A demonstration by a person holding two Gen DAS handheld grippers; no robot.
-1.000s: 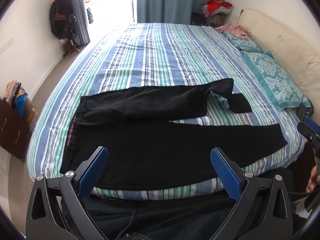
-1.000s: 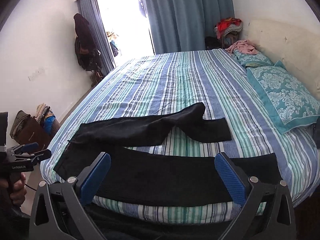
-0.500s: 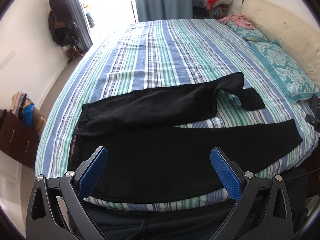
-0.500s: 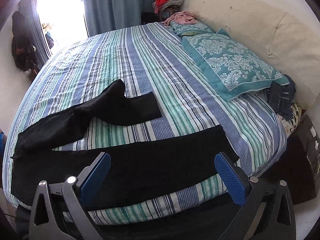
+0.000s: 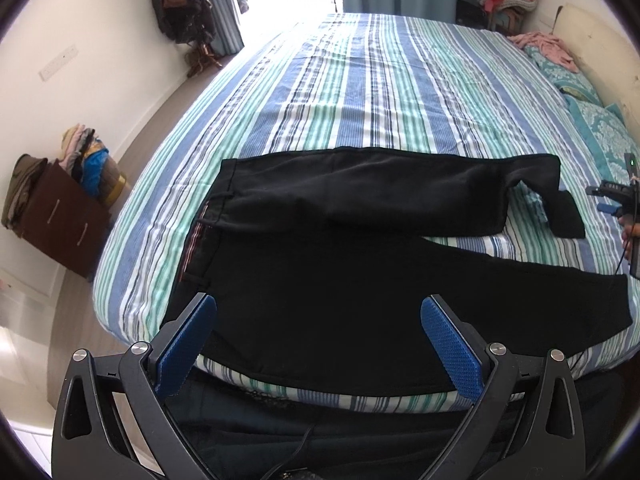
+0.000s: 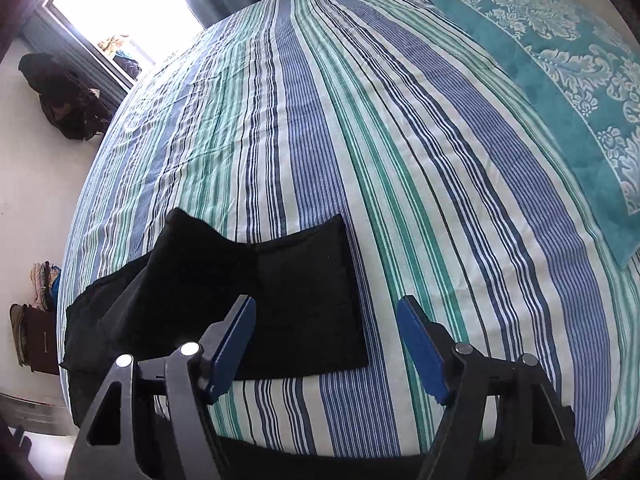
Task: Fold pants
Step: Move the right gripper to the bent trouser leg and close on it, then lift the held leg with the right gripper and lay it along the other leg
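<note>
Pants spread on the bed, both tools empty

The pants (image 5: 360, 280) are black and lie flat near the front edge of the striped bed (image 5: 380, 92). The far leg is bent back at its cuff (image 6: 304, 280). The left tool (image 5: 316, 344) hovers wide open above the near leg, holding nothing. The right tool (image 6: 326, 344) is closing beside the bent cuff, but only sheet lies between its jaws. The risk, I think, is that it pinches the sheet with the cloth, or misses the cuff, so the fold becomes uneven.
</note>
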